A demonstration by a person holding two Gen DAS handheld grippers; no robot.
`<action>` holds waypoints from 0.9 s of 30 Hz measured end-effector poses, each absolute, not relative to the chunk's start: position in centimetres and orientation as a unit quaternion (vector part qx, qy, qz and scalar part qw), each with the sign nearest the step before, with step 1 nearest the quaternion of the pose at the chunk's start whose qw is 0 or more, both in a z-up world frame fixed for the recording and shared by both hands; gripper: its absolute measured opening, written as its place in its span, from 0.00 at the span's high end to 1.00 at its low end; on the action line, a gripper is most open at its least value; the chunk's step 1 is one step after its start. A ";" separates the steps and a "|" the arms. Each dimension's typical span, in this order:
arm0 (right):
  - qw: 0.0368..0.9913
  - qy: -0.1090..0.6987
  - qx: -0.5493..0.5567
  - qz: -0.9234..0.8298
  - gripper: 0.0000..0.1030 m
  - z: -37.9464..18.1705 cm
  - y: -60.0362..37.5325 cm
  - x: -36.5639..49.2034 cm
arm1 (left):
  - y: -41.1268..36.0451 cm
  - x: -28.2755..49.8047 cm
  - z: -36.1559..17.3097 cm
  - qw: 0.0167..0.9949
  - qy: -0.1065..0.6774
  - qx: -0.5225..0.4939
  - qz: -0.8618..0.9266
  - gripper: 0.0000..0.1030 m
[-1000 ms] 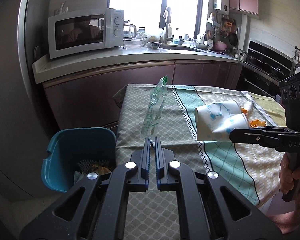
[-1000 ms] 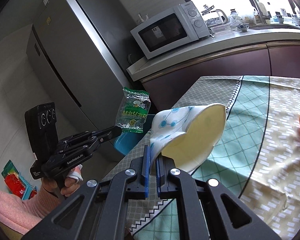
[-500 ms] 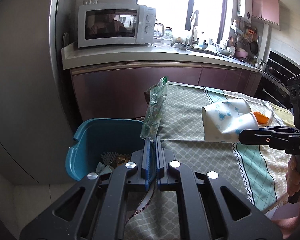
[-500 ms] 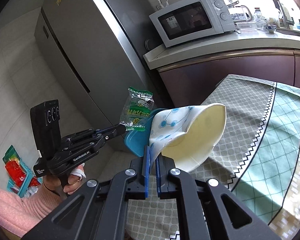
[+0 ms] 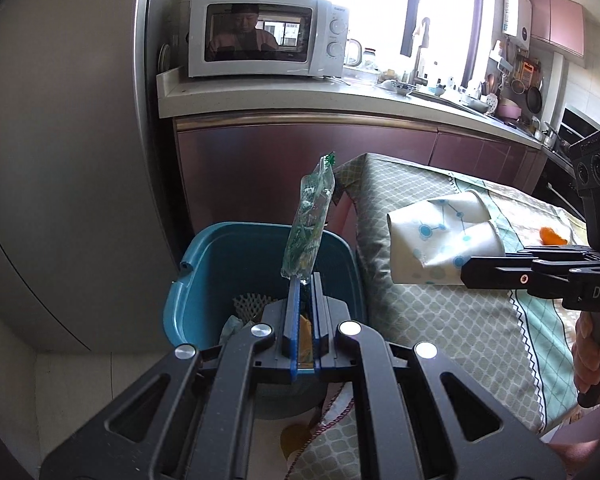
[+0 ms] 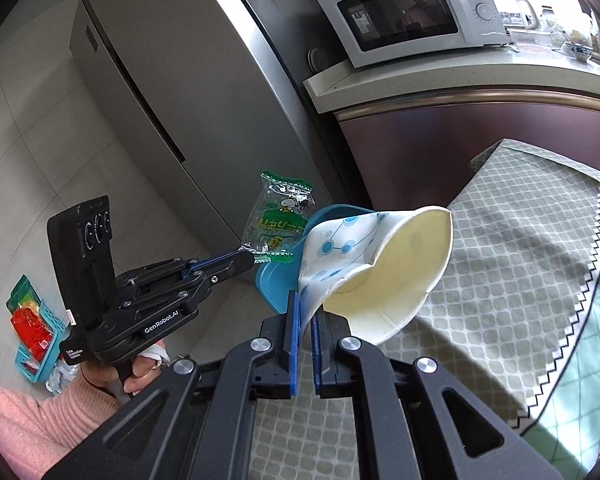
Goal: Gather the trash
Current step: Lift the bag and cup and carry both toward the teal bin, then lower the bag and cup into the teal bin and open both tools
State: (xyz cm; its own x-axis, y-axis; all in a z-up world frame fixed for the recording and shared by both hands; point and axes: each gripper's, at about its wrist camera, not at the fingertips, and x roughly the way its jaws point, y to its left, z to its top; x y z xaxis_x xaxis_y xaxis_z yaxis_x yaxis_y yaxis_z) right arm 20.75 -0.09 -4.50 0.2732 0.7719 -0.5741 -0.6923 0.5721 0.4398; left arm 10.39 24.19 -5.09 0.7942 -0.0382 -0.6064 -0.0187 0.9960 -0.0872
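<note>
Now your left gripper [image 5: 305, 280], clamped on the green wrapper [image 5: 309, 224], has swung over the blue bin [image 5: 204, 280]; your right gripper [image 6: 303, 300] keeps pinching the crushed paper cup [image 6: 384, 264] above the table's [image 6: 500, 264] near-left corner.

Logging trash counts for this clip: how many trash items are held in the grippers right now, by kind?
Green snack wrapper, in the left gripper: 1
Crushed paper cup, in the right gripper: 1
Total: 2
</note>
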 end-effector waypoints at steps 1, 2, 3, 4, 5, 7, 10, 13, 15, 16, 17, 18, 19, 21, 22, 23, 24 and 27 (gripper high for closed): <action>0.795 0.392 0.049 0.461 0.95 -4.6 0.1 20.7 | 24.0 10.4 -5.1 0.946 0.321 -0.044 -0.003 0.95; 0.794 0.394 0.047 0.461 0.95 -4.7 0.4 20.8 | 24.1 10.5 -5.2 0.946 0.322 -0.045 -0.001 0.95; 0.792 0.396 0.046 0.462 0.95 -4.8 0.6 21.0 | 24.2 10.7 -5.3 0.945 0.323 -0.045 0.000 0.95; 0.791 0.398 0.044 0.462 0.95 -5.0 0.9 21.1 | 24.3 10.9 -5.4 0.945 0.325 -0.046 0.001 0.95; 0.790 0.400 0.042 0.463 0.95 -5.1 1.2 21.2 | 24.5 11.1 -5.5 0.944 0.327 -0.047 0.003 0.95; 0.787 0.403 0.039 0.465 0.95 -5.3 1.8 21.5 | 24.6 11.4 -5.8 0.943 0.329 -0.048 0.005 0.95; 0.785 0.408 0.036 0.465 0.95 -5.6 2.6 22.1 | 24.9 11.7 -6.1 0.942 0.333 -0.049 0.007 0.95; 0.783 0.411 0.030 0.466 0.95 -5.9 3.2 22.4 | 25.0 12.0 -6.3 0.941 0.335 -0.051 0.009 0.95; 0.782 0.414 0.026 0.466 0.95 -6.1 3.5 22.6 | 25.0 12.1 -6.6 0.940 0.338 -0.052 0.010 0.95; 0.781 0.415 0.023 0.466 0.95 -6.2 3.7 22.8 | 25.0 12.2 -6.7 0.939 0.339 -0.053 0.011 0.95; 0.780 0.416 0.021 0.466 0.95 -6.3 4.0 22.9 | 25.1 12.2 -6.8 0.939 0.340 -0.052 0.013 0.95; 0.779 0.418 0.018 0.467 0.95 -6.4 4.2 22.8 | 25.1 12.2 -6.9 0.939 0.341 -0.053 0.014 0.95; 0.778 0.419 0.017 0.467 0.95 -6.5 4.5 23.0 | 25.1 12.3 -7.0 0.938 0.342 -0.053 0.014 0.95; 0.777 0.422 0.015 0.467 0.95 -6.6 4.9 23.2 | 25.2 12.5 -7.2 0.937 0.344 -0.054 0.016 0.95; 0.777 0.423 0.013 0.467 0.95 -6.7 5.0 23.2 | 25.3 12.6 -7.3 0.937 0.345 -0.055 0.016 0.95; 0.776 0.424 0.012 0.467 0.95 -6.7 5.1 23.3 | 25.3 12.5 -7.4 0.937 0.346 -0.054 0.018 0.95; 0.776 0.425 0.011 0.467 0.95 -6.8 5.4 23.4 | 25.3 12.6 -7.5 0.936 0.347 -0.054 0.019 0.95; 0.774 0.429 0.009 0.465 0.95 -7.1 5.6 23.5 | 25.5 12.9 -8.0 0.935 0.351 -0.054 0.021 0.95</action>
